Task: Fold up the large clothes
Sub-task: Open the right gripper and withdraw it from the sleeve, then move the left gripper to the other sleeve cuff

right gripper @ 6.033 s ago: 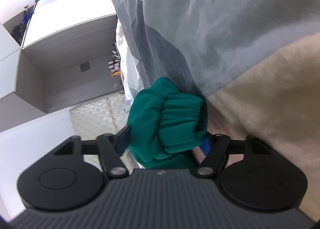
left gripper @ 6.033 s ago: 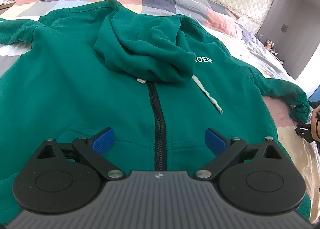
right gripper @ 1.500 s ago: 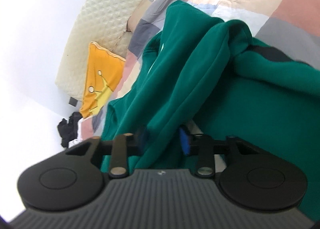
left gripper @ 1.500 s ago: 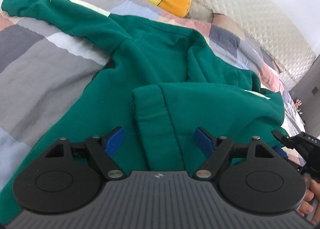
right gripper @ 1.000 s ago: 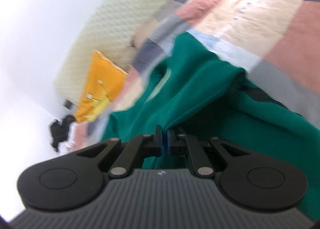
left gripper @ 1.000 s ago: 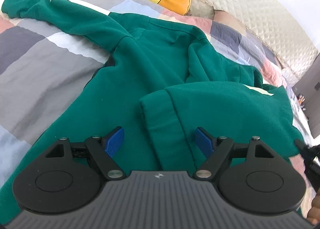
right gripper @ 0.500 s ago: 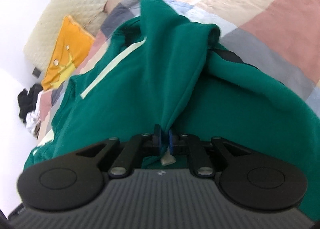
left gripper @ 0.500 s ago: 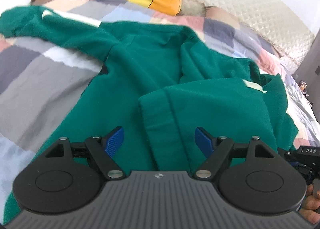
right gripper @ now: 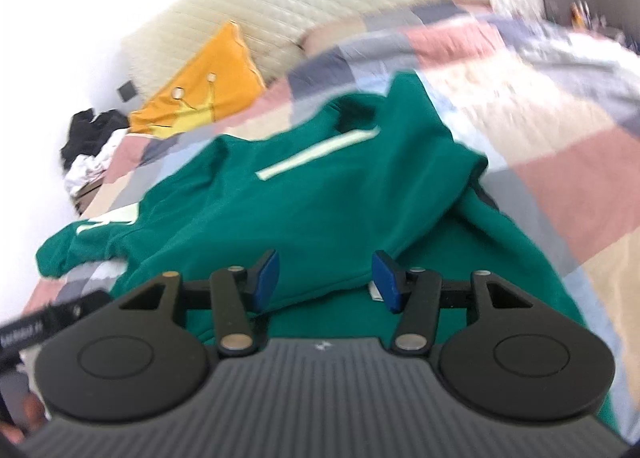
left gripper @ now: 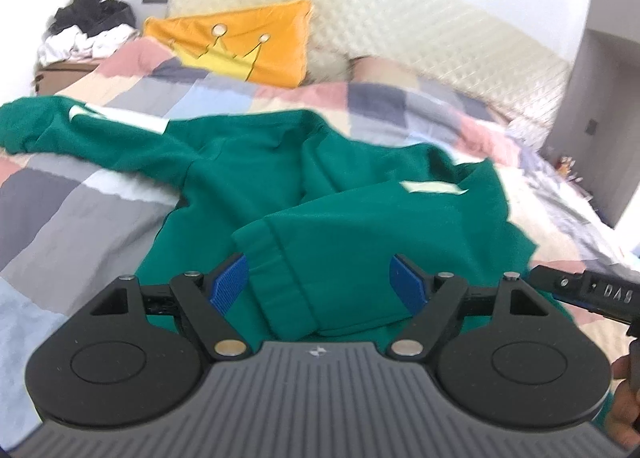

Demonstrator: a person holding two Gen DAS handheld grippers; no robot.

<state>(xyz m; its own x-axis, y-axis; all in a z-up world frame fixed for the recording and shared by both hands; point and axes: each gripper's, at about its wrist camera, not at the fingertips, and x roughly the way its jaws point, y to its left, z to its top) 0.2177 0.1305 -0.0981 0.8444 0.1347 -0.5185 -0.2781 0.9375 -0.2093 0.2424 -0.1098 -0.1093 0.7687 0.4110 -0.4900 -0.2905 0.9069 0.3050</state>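
- Now I am holding the left gripper [left gripper: 318,282] wide open and empty, straddling the cuff [left gripper: 276,278] of the sleeve folded across the green hoodie [left gripper: 248,166] on the bed [left gripper: 80,210].
- The right gripper [right gripper: 325,278] is also gaping, gripping nothing.
- The other sleeve [left gripper: 92,130] is stretching toward 10 o'clock, nearer my left gripper, so I am judging that 1 the likelier reach.

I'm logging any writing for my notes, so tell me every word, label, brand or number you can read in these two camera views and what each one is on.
"DAS": white letters on the black body of the right gripper, seen at the right edge of the left wrist view.
Blurred white lettering on the left gripper in the right wrist view: unreadable.
Small white logo on each grey camera housing: a mark, no text.
The pale stripes on the green hoodie carry no readable text.
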